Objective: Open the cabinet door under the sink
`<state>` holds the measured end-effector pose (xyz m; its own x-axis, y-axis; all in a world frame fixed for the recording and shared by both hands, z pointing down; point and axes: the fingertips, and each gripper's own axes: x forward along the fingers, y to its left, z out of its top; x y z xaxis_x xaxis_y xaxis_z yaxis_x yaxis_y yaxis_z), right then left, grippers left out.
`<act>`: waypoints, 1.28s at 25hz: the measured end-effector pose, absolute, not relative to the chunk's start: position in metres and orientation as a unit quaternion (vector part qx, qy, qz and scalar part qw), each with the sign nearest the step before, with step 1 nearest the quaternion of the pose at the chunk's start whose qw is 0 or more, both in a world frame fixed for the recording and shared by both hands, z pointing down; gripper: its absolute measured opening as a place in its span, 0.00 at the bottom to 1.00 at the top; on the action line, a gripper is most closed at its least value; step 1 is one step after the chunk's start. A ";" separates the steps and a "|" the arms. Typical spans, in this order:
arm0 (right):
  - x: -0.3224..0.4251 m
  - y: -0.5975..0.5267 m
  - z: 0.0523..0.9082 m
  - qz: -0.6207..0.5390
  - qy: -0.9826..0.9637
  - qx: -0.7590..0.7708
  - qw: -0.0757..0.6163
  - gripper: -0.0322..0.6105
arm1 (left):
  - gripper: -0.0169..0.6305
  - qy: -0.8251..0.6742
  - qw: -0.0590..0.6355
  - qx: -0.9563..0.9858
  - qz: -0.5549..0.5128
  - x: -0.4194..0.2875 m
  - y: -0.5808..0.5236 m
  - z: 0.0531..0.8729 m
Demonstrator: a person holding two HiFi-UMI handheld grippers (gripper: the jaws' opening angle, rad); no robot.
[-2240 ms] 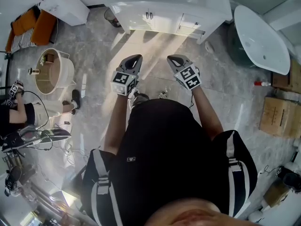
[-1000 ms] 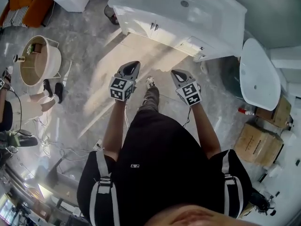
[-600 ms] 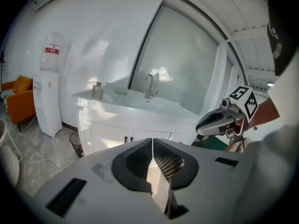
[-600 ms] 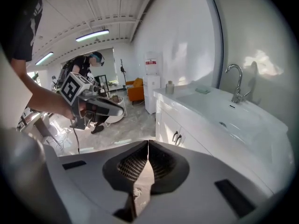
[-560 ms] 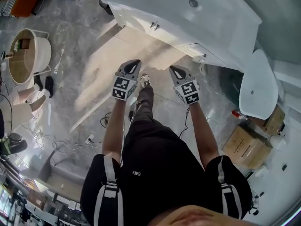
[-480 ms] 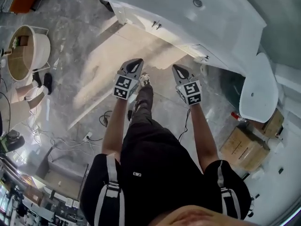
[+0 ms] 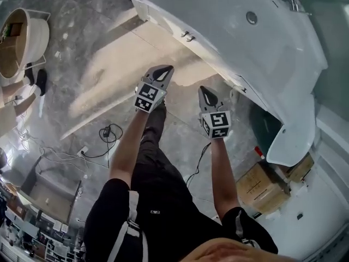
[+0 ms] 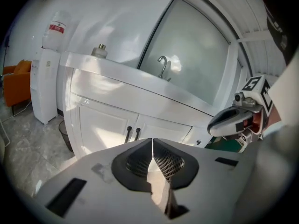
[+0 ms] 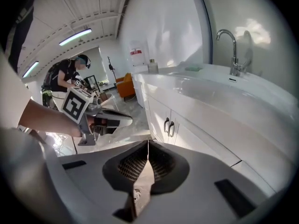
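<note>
White sink vanity (image 7: pixel 234 42) runs upper-left to lower-right in the head view, its shut cabinet door (image 8: pixel 110 125) facing open floor (image 7: pixel 82 53), upright dark handles (image 8: pixel 132 134) paired at the seam; left gripper (image 7: pixel 162 72) and right gripper (image 7: pixel 206 95) hover near it, apart from it, jaws clenched tip to tip, empty.

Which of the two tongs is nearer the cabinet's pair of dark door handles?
The left tongs: in the head view their tip lies closer to the handles than that of the right tongs, which hang further back and to the right.
</note>
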<state>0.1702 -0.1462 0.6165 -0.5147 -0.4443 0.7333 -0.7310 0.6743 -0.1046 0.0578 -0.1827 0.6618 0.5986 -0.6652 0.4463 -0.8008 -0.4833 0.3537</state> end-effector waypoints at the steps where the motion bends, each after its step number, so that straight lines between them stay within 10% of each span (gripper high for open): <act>1: 0.170 -0.148 0.624 0.206 -0.846 0.343 0.353 0.14 | 0.05 -0.434 0.268 0.852 0.122 0.059 -0.193 0.668; 32: 0.171 -0.165 0.726 0.224 -0.849 0.288 0.383 0.14 | 0.19 -0.469 0.228 0.834 0.182 0.101 -0.347 0.790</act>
<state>0.1707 -0.1647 0.7264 -0.5411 -0.3170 0.7789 -0.6599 0.7342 -0.1597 0.1013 -0.3469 0.7900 0.4945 -0.6984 0.5175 -0.8646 -0.4563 0.2103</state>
